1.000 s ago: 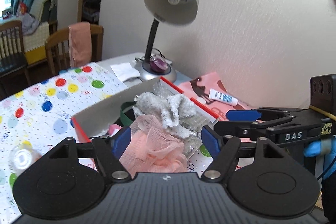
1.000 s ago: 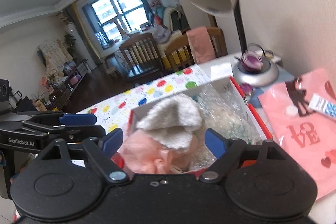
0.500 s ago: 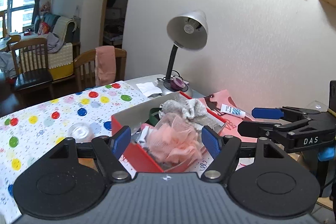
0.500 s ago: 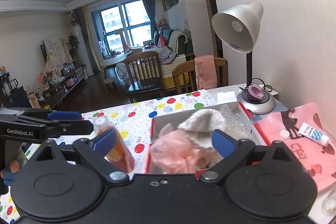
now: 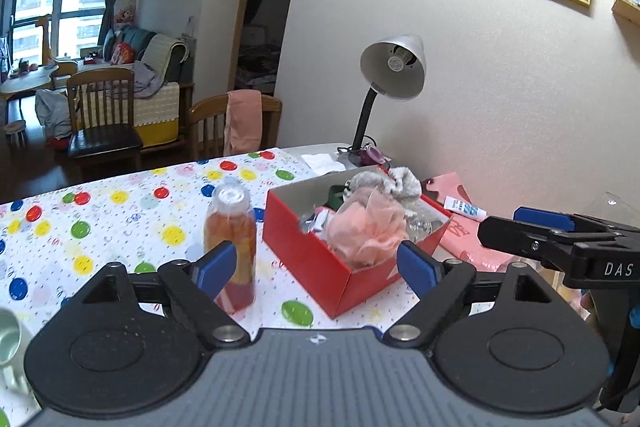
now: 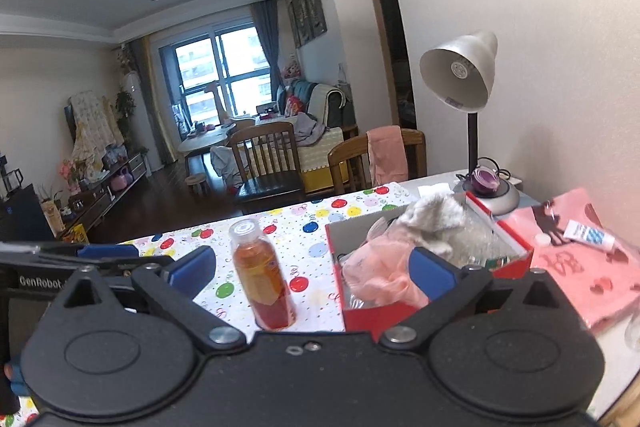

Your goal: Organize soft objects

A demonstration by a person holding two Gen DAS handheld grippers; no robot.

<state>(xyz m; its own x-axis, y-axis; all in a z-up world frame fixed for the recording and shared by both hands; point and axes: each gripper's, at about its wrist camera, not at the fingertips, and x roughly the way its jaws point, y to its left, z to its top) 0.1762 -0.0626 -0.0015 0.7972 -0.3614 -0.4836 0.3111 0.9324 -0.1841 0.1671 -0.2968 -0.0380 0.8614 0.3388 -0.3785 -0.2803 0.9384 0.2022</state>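
Both pairs of jaws have just been opening and have backed well away from the red box (image 5: 320, 259), nothing between them. Left gripper (image 5: 316, 265) and right gripper (image 6: 312, 273) stand wide apart and empty. Ahead of the jaws, the pink mesh puff (image 5: 366, 227) bulges over the box rim, the grey fluffy cloth (image 5: 394, 181) behind it. Any further tidying should press gently, avoiding the juice bottle (image 6: 262, 277) on the tabletop (image 5: 120, 211).

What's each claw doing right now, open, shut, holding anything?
Left claw: open, jaws just widened, nothing between them.
Right claw: open, jaws just widened, holding nothing; the pink mesh puff sits in the red box.
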